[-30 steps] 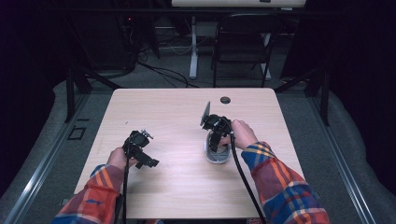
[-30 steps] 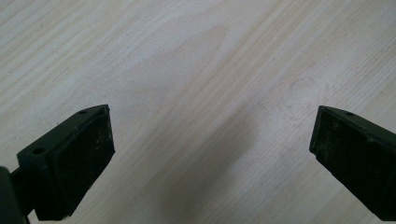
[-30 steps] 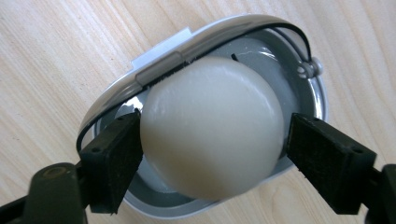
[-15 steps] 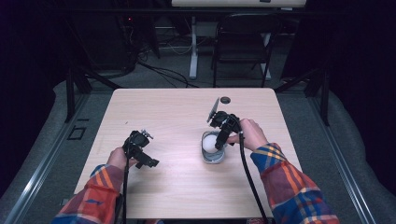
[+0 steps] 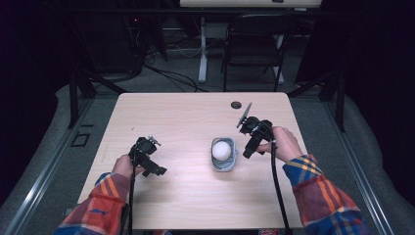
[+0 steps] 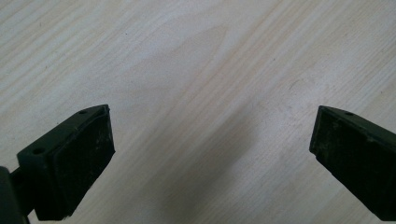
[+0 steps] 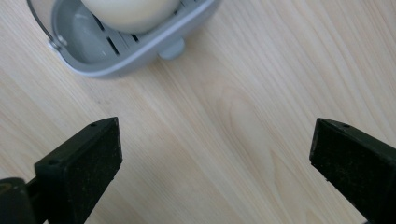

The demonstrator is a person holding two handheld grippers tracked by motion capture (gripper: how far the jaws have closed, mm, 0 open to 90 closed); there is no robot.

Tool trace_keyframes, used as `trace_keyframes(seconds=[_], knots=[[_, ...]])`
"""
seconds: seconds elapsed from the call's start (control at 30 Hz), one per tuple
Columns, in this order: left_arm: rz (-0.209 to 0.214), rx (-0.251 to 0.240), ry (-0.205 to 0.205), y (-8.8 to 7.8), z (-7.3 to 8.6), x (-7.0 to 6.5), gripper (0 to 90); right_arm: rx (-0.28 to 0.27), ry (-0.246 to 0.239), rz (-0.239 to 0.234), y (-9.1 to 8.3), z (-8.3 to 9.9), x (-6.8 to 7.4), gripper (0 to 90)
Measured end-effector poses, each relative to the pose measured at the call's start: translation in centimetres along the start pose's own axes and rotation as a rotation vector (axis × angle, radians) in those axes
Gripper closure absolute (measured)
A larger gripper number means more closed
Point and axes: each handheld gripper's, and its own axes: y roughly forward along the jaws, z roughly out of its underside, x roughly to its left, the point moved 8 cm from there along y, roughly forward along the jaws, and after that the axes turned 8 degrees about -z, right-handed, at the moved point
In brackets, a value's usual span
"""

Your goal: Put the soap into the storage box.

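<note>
A white egg (image 5: 221, 150) lies in a small grey slotted holder (image 5: 225, 167) on the wooden table (image 5: 195, 122), right of centre. My right gripper (image 5: 247, 152) hovers just to the right of the holder, apart from it. Its jaws have just been opening and stand wide, with nothing between them. In the right gripper view the right gripper (image 7: 215, 172) looks at bare wood, with the holder (image 7: 116, 60) and the egg (image 7: 130, 11) at the top left. My left gripper (image 5: 156, 170) stays at the left, open over bare table, as the left gripper view (image 6: 210, 158) also shows.
A small round black grommet (image 5: 236, 105) sits near the table's far edge. A dark chair (image 5: 254, 44) and desk legs stand on the floor beyond the table. Cables trail from both grippers toward the near edge.
My right gripper has drawn back to the right from over the grey holder and its jaws have spread. The egg now shows uncovered in the holder. The left gripper has kept still.
</note>
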Motion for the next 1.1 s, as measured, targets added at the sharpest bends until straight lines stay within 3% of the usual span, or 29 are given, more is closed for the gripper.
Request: trace_keyframes(seconds=[0.4,0.47,0.53,0.63,0.87,0.93,1.0,1.03,1.1], knots=[[-0.001,0.003,-0.004,0.1,0.0,-0.1,0.0,0.002,0.092,0.033,-0.3,5.3,-2.2,1.5],[-0.002,0.002,-0.004,0.1,0.0,-0.1,0.0,0.026,0.094,0.037,-0.4,6.3,-2.6,1.5],[-0.002,0.003,-0.004,0.1,0.0,-0.1,0.0,-0.001,0.125,0.034,-0.1,7.0,-2.8,1.5],[-0.003,0.003,-0.004,0.1,0.0,-0.1,0.0,0.018,0.142,0.04,0.2,8.3,-3.3,1.5],[-0.004,0.006,-0.002,0.1,0.0,-0.1,0.0,0.003,0.196,0.033,1.7,11.1,-4.0,1.6],[-0.005,0.007,-0.002,0.1,0.0,-0.1,0.0,-0.052,0.235,0.026,2.7,11.4,-3.9,1.5],[-0.007,0.004,0.002,0.1,0.0,-0.1,0.0,0.021,0.206,0.029,2.7,12.2,-4.1,1.6],[-0.006,0.007,0.002,0.0,0.0,-0.1,0.0,-0.009,0.218,0.027,3.2,12.3,-4.0,1.6],[-0.005,0.006,-0.002,0.0,0.0,-0.1,0.0,0.033,0.203,0.024,3.4,12.7,-4.1,2.0]])
